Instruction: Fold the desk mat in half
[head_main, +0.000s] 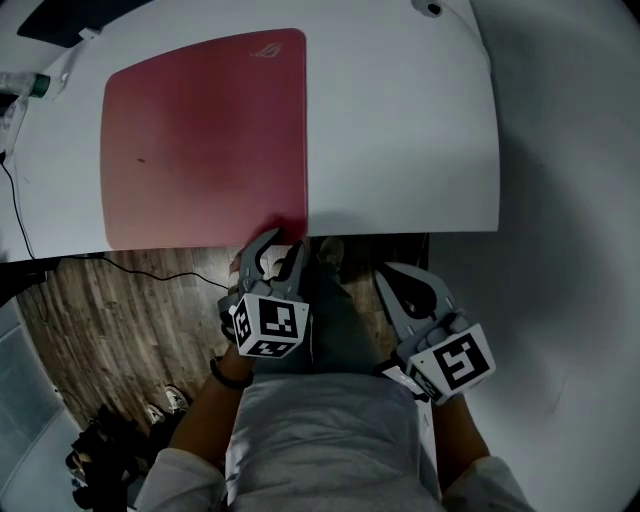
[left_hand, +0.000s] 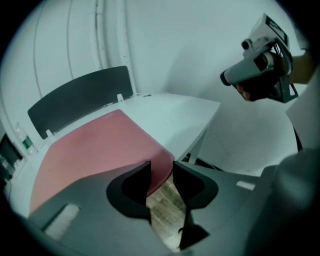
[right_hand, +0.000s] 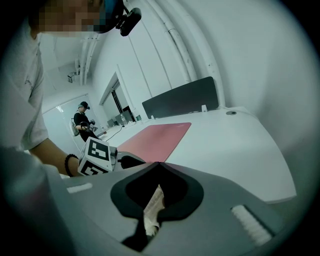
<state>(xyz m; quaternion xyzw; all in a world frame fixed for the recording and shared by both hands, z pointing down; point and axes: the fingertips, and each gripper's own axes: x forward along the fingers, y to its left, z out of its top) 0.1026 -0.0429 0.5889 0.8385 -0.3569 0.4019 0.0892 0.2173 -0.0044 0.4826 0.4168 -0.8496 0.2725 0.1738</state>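
Note:
A red desk mat lies flat on the left half of a white table. My left gripper is at the mat's near right corner, by the table's front edge. In the left gripper view the mat has that corner in the gap of the left gripper; the jaws stand apart, with floor showing between them. My right gripper hangs off the table below its front edge, shut with nothing in it. In the right gripper view the right gripper has its tips together, and the mat lies ahead.
A bottle and a black cable are at the table's left end. A dark divider panel stands along the far edge. Shoes lie on the wood floor. A person stands far off.

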